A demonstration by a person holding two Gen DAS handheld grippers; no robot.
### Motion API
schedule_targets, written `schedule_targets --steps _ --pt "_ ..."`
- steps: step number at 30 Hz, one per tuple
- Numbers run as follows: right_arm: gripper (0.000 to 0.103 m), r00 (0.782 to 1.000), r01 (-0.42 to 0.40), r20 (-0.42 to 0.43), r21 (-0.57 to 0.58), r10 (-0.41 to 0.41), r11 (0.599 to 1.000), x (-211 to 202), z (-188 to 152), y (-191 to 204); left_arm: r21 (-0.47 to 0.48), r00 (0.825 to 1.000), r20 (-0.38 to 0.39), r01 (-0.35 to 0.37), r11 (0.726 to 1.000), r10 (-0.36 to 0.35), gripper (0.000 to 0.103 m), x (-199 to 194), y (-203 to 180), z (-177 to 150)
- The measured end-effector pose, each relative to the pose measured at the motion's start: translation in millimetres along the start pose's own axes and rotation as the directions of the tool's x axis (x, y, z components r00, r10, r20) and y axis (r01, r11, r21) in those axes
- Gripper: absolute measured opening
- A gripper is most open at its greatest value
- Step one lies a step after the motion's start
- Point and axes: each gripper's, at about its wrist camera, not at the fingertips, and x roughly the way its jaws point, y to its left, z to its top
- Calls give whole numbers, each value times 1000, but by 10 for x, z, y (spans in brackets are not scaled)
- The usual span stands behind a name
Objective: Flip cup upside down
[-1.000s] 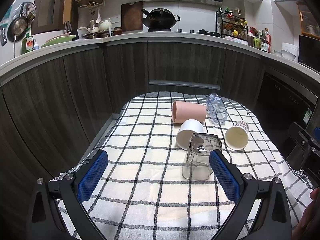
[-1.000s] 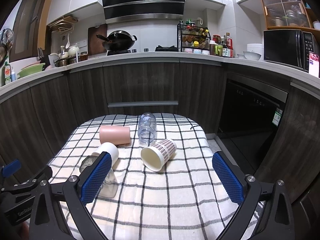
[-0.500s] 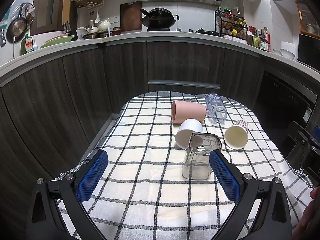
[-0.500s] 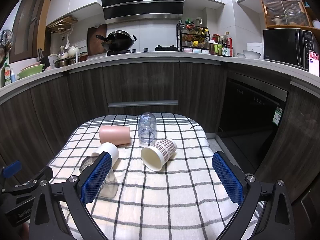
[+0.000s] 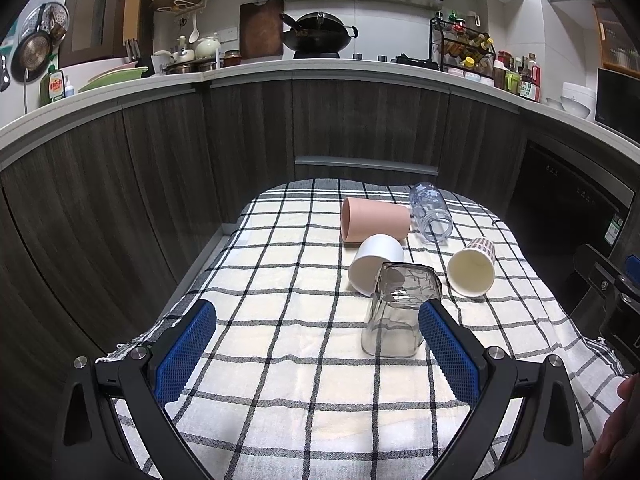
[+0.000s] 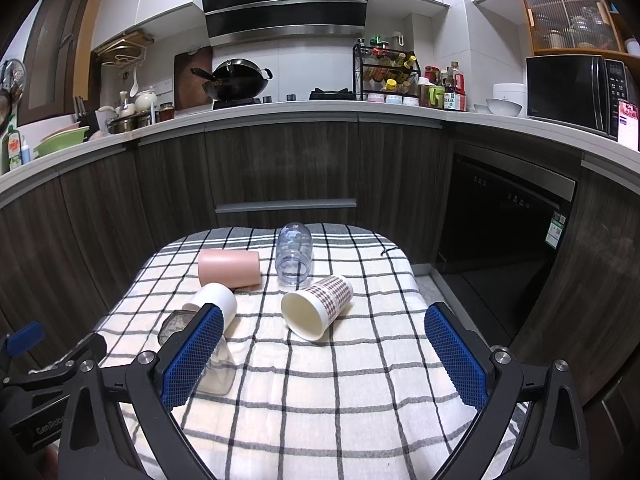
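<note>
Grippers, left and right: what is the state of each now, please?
Left gripper: open, holding nothing.
Right gripper: open, holding nothing.

A woven cloth [image 5: 280, 320] with a black check, matt and slightly nubbly, covers the bench. On it a clear square glass cup [image 5: 396, 316] shines with reflections. The white cup [image 5: 374, 262] looks smooth and matt, the pink cup [image 5: 376, 220] dull. The plaid cup [image 6: 320, 304] seems to be paper, the far bottle [image 6: 294, 254] clear plastic. Each hand-held gripper is matt black with blue dimpled pads [image 5: 186, 350]. The cabinet fronts [image 5: 160, 168] show dark wood grain.
</note>
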Motion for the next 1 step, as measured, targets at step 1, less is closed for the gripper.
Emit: schedule_targets --steps 1 --pt "101 1000 -1 0 0 1 1000 3 -1 -1 1 1000 -2 -5 1000 5 103 6 -3 -2"
